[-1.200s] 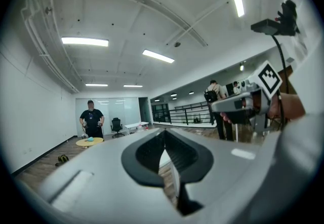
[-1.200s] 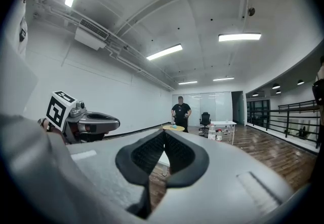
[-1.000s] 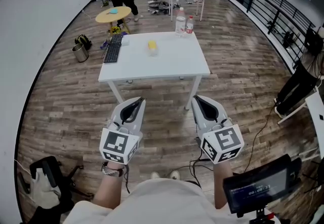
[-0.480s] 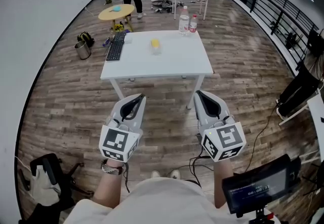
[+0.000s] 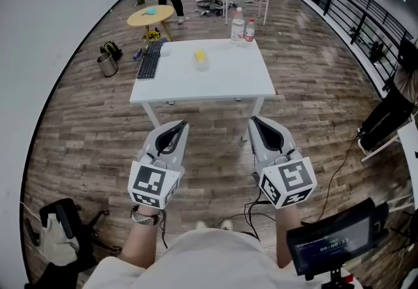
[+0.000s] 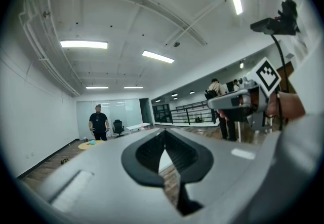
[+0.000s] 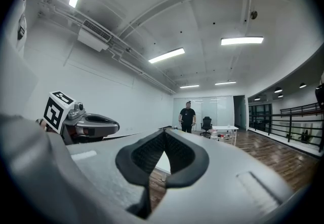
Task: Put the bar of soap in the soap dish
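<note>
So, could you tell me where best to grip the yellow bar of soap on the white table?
Probably from above, jaws across its narrower width: the bar of soap lies low on the table, apart from the keyboard and bottles. Its exact shape is too small to tell.

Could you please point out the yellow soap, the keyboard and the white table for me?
yellow soap [image 5: 200, 55]: head view, its top.
keyboard [image 5: 147, 62]: head view, middle of the keys.
white table [image 5: 215, 82]: head view, bare front part.
</note>
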Action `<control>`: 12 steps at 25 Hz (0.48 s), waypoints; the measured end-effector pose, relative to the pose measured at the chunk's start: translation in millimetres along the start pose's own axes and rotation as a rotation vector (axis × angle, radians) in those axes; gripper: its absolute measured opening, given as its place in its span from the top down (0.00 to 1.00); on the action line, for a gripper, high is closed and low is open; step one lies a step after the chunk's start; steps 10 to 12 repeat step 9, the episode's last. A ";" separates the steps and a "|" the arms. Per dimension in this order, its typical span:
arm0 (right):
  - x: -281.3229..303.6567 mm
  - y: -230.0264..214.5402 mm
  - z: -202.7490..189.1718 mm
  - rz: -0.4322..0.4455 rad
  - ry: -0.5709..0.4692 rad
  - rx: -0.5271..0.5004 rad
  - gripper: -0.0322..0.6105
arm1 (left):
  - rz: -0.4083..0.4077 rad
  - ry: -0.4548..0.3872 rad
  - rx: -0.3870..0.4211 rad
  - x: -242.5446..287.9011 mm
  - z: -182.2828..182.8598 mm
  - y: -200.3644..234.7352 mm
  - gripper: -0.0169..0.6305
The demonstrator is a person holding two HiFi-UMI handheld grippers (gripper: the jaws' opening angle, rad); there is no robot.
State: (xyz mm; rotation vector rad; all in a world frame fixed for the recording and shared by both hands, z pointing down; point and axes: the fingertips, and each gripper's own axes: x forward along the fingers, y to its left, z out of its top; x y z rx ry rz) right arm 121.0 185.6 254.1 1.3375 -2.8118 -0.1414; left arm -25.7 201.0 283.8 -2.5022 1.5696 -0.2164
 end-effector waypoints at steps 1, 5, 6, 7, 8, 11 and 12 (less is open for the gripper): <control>-0.2 0.2 0.8 0.001 -0.003 -0.001 0.95 | 0.001 0.001 0.001 -0.5 0.2 -0.2 0.96; -1.2 0.8 0.0 0.004 -0.004 0.002 0.95 | 0.001 0.002 0.001 -1.4 -0.7 -2.1 0.96; -1.2 0.6 -0.5 0.004 -0.004 0.003 0.95 | 0.001 0.003 0.002 -1.3 -1.0 -2.5 0.96; -1.1 0.5 -1.1 0.004 -0.003 0.004 0.95 | 0.000 0.003 0.003 -1.2 -1.4 -2.8 0.96; -1.0 0.4 -1.6 0.003 -0.003 0.005 0.95 | 0.000 0.003 0.004 -1.2 -1.7 -3.0 0.96; -0.8 0.3 -2.1 0.003 -0.002 0.006 0.95 | -0.001 0.002 0.005 -1.3 -2.1 -3.2 0.96; -0.8 0.3 -2.1 0.003 -0.002 0.006 0.95 | -0.001 0.002 0.005 -1.3 -2.1 -3.2 0.96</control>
